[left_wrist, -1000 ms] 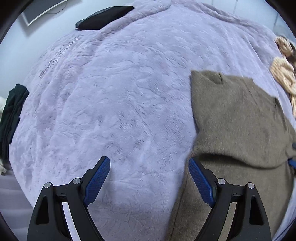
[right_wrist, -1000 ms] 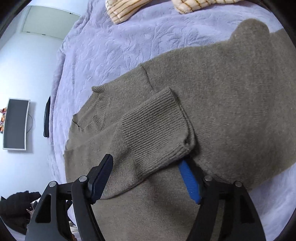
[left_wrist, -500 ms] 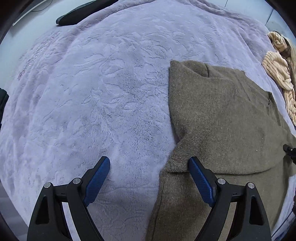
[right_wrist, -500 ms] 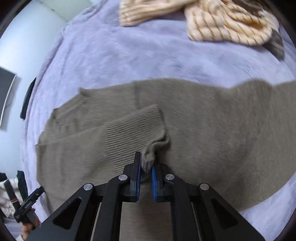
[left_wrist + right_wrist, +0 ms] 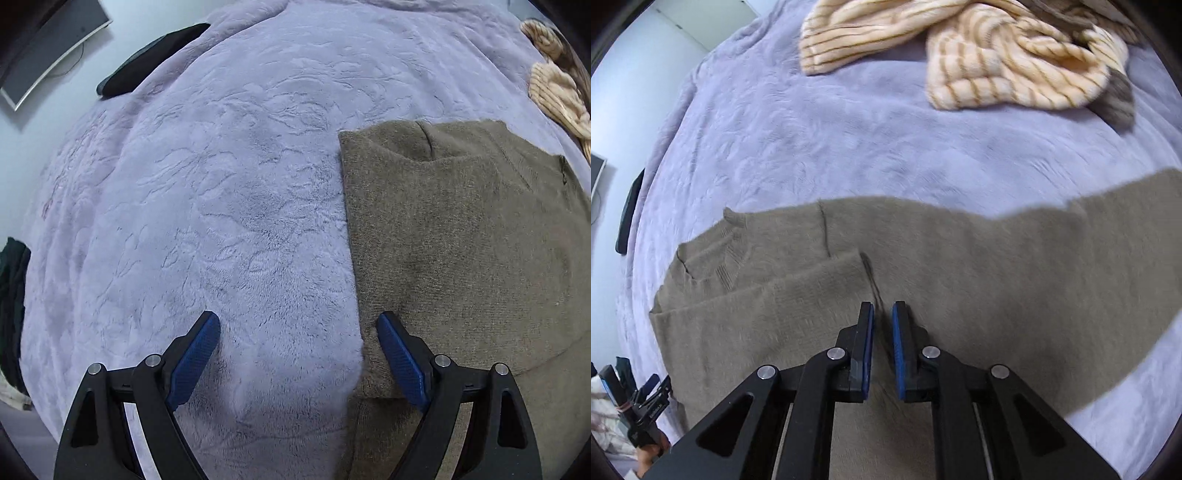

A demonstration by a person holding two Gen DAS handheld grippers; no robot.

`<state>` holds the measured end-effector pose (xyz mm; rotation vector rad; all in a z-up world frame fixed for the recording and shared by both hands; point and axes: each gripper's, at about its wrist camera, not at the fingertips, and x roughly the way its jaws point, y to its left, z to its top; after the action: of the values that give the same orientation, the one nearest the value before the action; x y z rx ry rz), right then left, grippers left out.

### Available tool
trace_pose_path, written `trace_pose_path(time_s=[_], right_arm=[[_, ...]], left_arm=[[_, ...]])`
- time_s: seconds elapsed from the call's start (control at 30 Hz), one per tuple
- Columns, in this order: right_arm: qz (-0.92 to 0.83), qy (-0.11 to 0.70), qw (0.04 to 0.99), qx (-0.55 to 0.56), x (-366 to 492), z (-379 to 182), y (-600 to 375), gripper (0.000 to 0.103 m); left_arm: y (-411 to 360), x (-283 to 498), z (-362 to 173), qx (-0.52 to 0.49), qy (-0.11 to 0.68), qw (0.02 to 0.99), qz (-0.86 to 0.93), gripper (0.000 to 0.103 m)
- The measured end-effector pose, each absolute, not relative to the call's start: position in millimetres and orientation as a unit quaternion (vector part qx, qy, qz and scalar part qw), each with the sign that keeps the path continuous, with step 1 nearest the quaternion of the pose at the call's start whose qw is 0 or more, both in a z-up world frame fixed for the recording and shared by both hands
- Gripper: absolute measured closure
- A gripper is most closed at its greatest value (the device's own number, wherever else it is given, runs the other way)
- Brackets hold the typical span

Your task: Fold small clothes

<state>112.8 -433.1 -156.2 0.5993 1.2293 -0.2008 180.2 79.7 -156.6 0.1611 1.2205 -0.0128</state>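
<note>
One olive-brown knit sweater [image 5: 960, 266] lies flat on the lavender blanket [image 5: 221, 184]; two cream striped garments [image 5: 997, 62] lie heaped beyond its far edge. At the sweater's left edge the left hand-held gripper [image 5: 298, 354] stands spread wide, one finger over the knit, one over the blanket. Above the sweater's middle, the right hand-held gripper [image 5: 882, 347], jaws nearly together and just easing apart, pinches the folded sleeve's cuff [image 5: 873, 284].

Your right gripper [image 5: 882, 314] has closed from wide open onto the cuff [image 5: 873, 280] of the sweater [image 5: 997, 266], then eased slightly; the cuff now stands pinched between its pads. Your left gripper [image 5: 298, 328] has shifted over the sweater's [image 5: 461, 240] folded edge.
</note>
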Motion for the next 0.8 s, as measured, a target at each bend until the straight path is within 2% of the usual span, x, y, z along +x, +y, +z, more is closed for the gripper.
trace_pose_path(time_s=[0.07, 0.1, 0.13, 0.33, 0.53, 0.8], right_arm=[[-0.093, 0.568, 0.767, 0.283, 94.8, -152.6, -435.3, 0.066], [-0.092, 0.569, 0.765, 0.286, 84.4, -151.1, -434.8, 0.047], [-0.087, 0.57, 0.764, 0.292, 73.4, -149.7, -433.6, 0.037], [-0.074, 0.583, 0.738, 0.332, 20.0, -151.6, -422.0, 0.036], [-0.074, 0.583, 0.717, 0.375, -9.9, -162.8, -418.2, 0.036], [-0.118, 0.542, 0.724, 0.41, -35.9, -161.3, -480.5, 0.036]], left_arm=[[85.6, 180.8, -149.0, 0.058, 0.578, 0.814, 0.001, 0.015], [85.9, 180.0, -144.0, 0.058, 0.58, 0.812, 0.003, 0.015], [85.8, 177.7, -140.2, 0.06, 0.582, 0.811, 0.003, 0.015], [55.6, 153.7, -117.8, 0.062, 0.596, 0.799, -0.048, 0.015], [-22.2, 117.7, -122.5, 0.085, 0.624, 0.765, -0.136, 0.015], [-128.9, 97.5, -125.1, 0.096, 0.618, 0.752, -0.21, 0.015]])
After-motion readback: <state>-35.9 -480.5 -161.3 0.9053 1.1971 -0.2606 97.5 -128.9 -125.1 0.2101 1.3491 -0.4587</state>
